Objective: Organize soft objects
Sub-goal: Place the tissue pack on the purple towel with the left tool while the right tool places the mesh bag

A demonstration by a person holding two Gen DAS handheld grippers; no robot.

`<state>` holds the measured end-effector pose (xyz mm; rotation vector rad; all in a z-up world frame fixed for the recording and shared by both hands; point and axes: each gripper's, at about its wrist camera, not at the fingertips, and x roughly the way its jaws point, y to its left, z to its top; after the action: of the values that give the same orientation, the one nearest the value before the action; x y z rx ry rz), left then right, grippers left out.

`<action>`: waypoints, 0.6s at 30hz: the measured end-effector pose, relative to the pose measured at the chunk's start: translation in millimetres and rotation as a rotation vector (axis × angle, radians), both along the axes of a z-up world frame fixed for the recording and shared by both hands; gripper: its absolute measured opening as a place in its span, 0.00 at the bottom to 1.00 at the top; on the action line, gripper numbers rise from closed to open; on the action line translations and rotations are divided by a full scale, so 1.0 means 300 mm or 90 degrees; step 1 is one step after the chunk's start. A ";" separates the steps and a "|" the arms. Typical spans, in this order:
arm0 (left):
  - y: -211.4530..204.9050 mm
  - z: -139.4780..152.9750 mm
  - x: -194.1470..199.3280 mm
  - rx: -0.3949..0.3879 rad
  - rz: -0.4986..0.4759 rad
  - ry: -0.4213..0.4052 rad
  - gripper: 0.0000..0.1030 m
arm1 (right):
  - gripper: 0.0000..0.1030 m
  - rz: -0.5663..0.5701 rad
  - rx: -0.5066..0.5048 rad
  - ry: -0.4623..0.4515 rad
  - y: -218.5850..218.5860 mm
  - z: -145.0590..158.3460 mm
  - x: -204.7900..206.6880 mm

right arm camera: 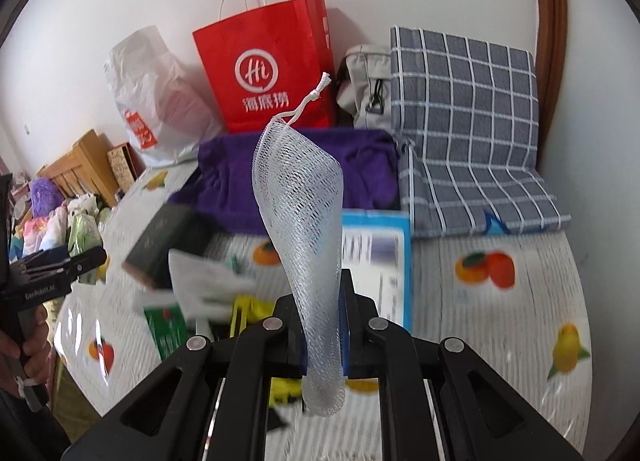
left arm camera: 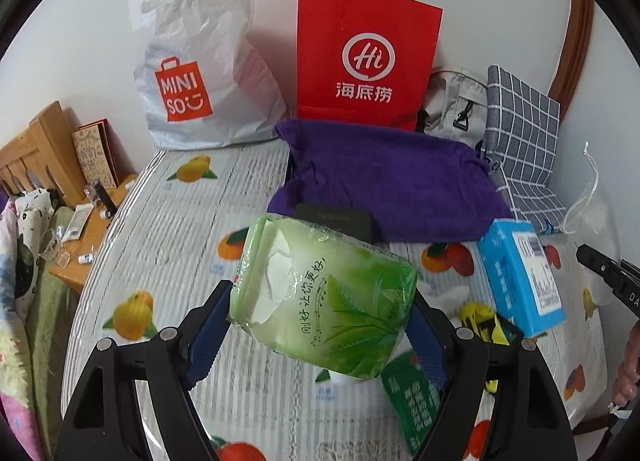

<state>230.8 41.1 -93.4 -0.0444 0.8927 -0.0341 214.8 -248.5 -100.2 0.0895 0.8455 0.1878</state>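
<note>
My left gripper (left arm camera: 320,317) is shut on a green tissue pack (left arm camera: 324,297) and holds it above the table. My right gripper (right arm camera: 322,325) is shut on a white mesh net bag (right arm camera: 304,221) that stands up between its fingers, its drawstring (right arm camera: 312,97) at the top. A folded purple towel (left arm camera: 384,177) lies at the back middle and also shows in the right wrist view (right arm camera: 360,165). A grey checked cushion (right arm camera: 468,121) leans at the back right. The right gripper's tip (left arm camera: 608,269) shows at the right edge of the left wrist view.
A red paper bag (left arm camera: 368,57) and a white Miniso plastic bag (left arm camera: 200,61) stand against the wall. A blue box (left arm camera: 520,273), a dark box (right arm camera: 164,249), a green packet (left arm camera: 412,401) and a yellow item (left arm camera: 484,321) lie on the fruit-print tablecloth (left arm camera: 160,221). A wooden bedside stand (left arm camera: 52,165) is left.
</note>
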 end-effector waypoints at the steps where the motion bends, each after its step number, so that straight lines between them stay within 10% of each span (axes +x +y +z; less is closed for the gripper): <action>1: 0.001 0.007 0.022 -0.003 -0.002 -0.001 0.78 | 0.11 -0.002 0.001 -0.001 0.001 0.008 0.023; 18: -0.007 0.014 0.366 -0.013 -0.003 0.013 0.78 | 0.11 0.007 0.009 0.020 0.035 0.008 0.421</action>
<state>340.7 39.0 -89.3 -0.0623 0.9122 -0.0473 341.2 -237.9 -97.8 0.1013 0.8760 0.2034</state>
